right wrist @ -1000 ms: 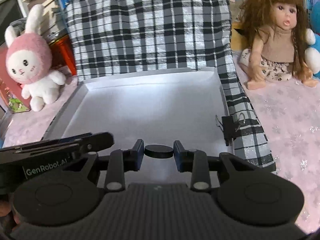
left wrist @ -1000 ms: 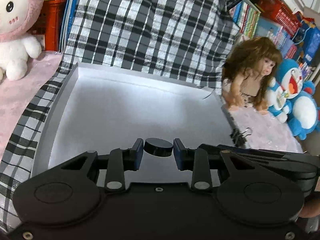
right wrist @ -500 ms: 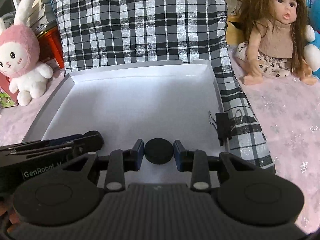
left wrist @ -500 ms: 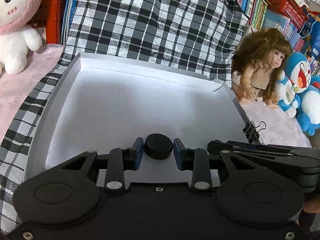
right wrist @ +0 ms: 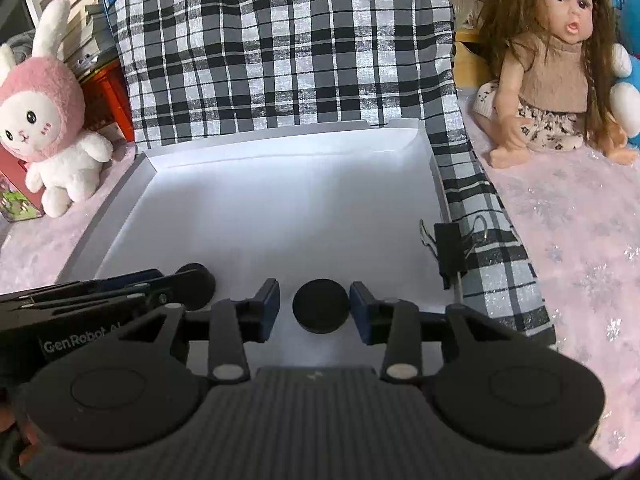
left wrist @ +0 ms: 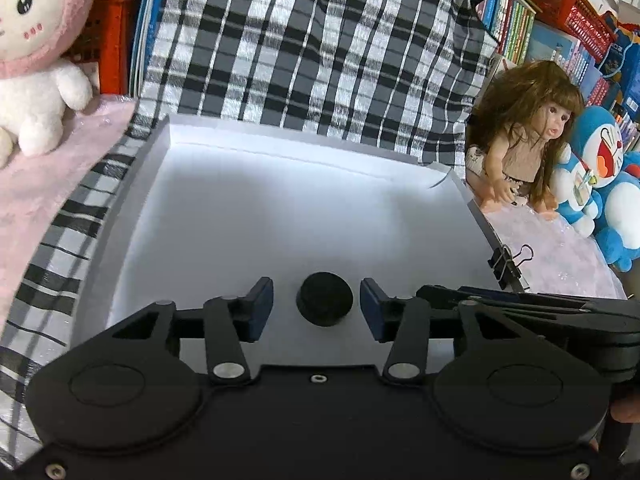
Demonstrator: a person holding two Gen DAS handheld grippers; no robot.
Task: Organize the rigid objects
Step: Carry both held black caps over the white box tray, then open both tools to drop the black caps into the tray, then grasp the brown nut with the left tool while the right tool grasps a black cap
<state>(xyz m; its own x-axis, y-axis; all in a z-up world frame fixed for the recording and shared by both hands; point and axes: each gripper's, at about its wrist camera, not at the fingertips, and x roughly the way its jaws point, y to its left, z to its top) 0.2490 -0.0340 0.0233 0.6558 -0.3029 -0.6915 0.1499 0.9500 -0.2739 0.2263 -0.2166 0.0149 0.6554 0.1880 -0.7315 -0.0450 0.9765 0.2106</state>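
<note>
A black round puck point(left wrist: 326, 299) lies on the floor of a shallow white tray point(left wrist: 256, 220); my left gripper point(left wrist: 316, 308) is open around it, with gaps on both sides. A second black puck point(right wrist: 320, 312) lies in the same tray point(right wrist: 288, 200) between the fingers of my right gripper point(right wrist: 314, 310), which is open, the right pad close to it. The left gripper's puck shows at the left of the right wrist view point(right wrist: 198, 282). The right gripper's body shows at the right of the left wrist view point(left wrist: 520, 304).
The tray sits on a black-and-white plaid cloth point(right wrist: 288, 48). A black binder clip point(right wrist: 450, 248) grips the tray's right rim. A pink rabbit plush point(right wrist: 44, 120) sits left, a long-haired doll point(right wrist: 556, 64) right, blue plush toys point(left wrist: 600, 176) beyond it.
Both grippers lowered into the tray with their pucks and opened; the pucks, gripped before, now lie free on the tray floor.
</note>
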